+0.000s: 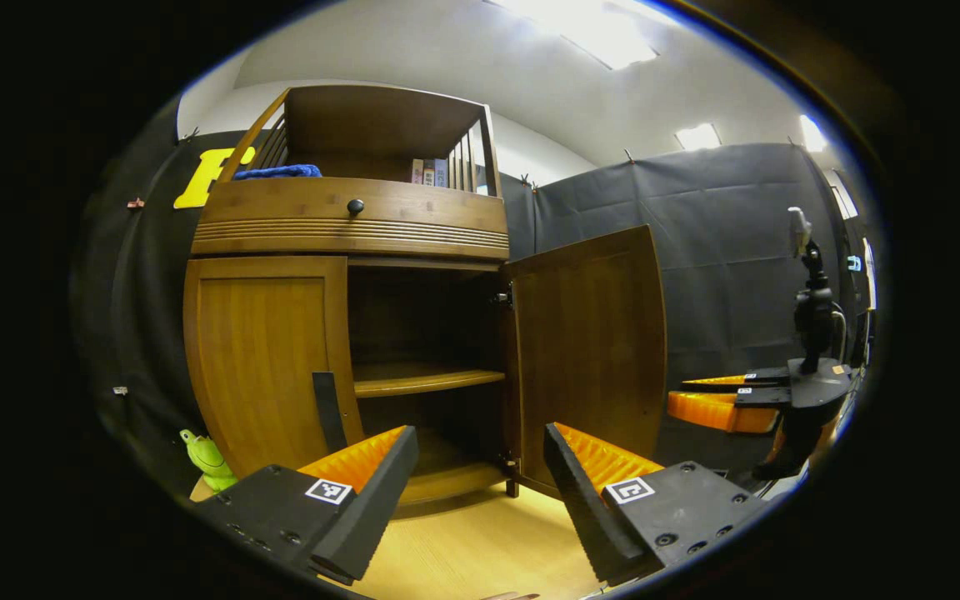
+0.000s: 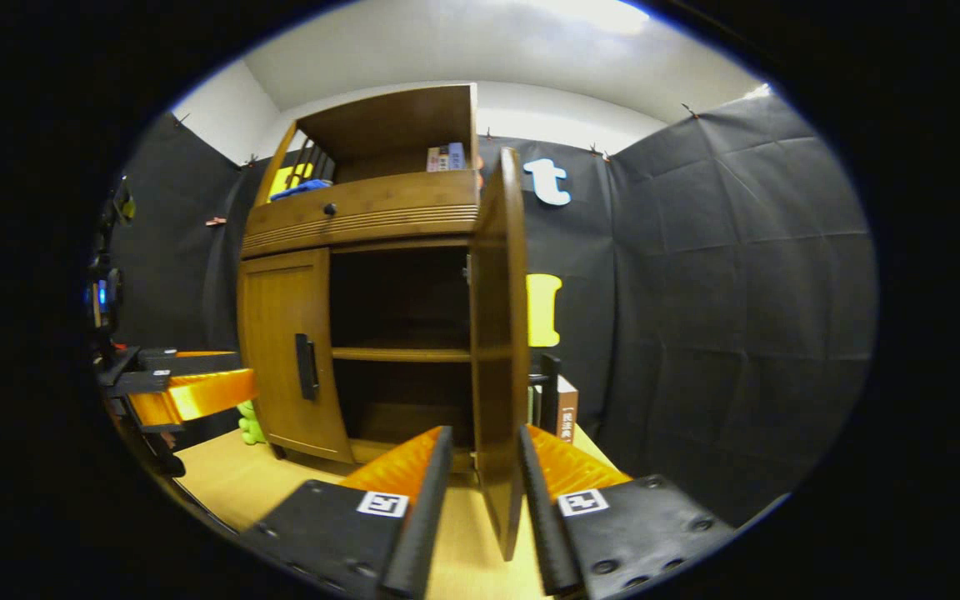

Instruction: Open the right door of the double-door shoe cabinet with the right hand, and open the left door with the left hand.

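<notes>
A: Left gripper view first: the shoe cabinet (image 1: pixel 347 275) stands straight ahead on the pale wooden floor (image 1: pixel 480 542), a green frog toy (image 1: pixel 207 460) tucked at its lower left corner. Up top there's a blue cloth (image 1: pixel 278 172) and a row of books (image 1: pixel 430 172) on the open shelf, with a drawer knob (image 1: pixel 355 206) just beneath.

B: And the doors?

A: The right door (image 1: pixel 588 350) is swung wide open, showing the inner shelf (image 1: pixel 426 379). The left door (image 1: pixel 267 358) is closed, its dark handle (image 1: pixel 328 410) along the inner edge. The left tool (image 1: pixel 480 467) hangs in front with its fingers spread apart, holding nothing, the handle just up and left of its left finger.

B: Where's the other one?

A: The right tool (image 1: pixel 726 400) sits far off at the right, beyond the open door. Switching to the right gripper view, the right tool (image 2: pixel 484 467) straddles the open right door (image 2: pixel 498 350) edge-on, one finger on each side of the panel. I cannot tell whether either finger touches the wood.

B: Anything behind it?

A: A boxed book (image 2: pixel 567 408) stands by the booth wall past the door, and the left tool (image 2: pixel 188 392) shows at the left, near the closed left door (image 2: pixel 284 350).
</notes>
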Available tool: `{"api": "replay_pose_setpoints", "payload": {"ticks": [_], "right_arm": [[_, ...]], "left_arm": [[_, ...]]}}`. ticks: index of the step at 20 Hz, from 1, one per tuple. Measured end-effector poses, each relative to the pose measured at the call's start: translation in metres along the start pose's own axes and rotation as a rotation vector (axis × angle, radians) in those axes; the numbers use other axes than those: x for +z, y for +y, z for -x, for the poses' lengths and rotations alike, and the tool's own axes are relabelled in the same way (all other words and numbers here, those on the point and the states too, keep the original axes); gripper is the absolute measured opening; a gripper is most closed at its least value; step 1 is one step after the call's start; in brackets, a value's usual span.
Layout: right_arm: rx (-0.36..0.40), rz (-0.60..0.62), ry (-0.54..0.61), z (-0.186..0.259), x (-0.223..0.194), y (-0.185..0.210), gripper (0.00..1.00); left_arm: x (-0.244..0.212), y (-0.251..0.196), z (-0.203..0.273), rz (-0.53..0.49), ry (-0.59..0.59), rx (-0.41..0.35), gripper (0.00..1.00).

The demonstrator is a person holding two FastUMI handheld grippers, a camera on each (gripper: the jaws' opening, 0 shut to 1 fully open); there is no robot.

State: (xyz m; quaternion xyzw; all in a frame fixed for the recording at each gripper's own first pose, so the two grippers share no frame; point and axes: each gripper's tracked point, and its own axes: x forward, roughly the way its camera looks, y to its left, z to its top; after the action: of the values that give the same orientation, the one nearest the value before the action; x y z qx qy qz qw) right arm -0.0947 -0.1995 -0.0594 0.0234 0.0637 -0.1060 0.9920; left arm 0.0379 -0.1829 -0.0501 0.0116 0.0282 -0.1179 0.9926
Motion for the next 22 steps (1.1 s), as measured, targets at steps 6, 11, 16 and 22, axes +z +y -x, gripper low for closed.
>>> {"api": "replay_pose_setpoints", "payload": {"ticks": [6, 11, 16, 22], "right_arm": [[0.109, -0.001, -0.062, 0.000, 0.015, 0.049, 0.88], [0.138, 0.021, -0.089, -0.016, 0.013, 0.064, 0.88], [0.167, 0.033, -0.089, -0.041, 0.004, 0.074, 0.90], [0.151, 0.037, -0.101, -0.059, -0.001, 0.070, 0.98]], "left_arm": [[0.000, 0.060, -0.019, 0.026, -0.041, 0.123, 0.96], [-0.017, 0.107, -0.059, 0.005, -0.044, 0.213, 0.95], [-0.038, 0.151, -0.097, -0.064, -0.056, 0.321, 0.96], [-0.059, 0.185, -0.133, -0.020, -0.039, 0.365, 0.96]]}}
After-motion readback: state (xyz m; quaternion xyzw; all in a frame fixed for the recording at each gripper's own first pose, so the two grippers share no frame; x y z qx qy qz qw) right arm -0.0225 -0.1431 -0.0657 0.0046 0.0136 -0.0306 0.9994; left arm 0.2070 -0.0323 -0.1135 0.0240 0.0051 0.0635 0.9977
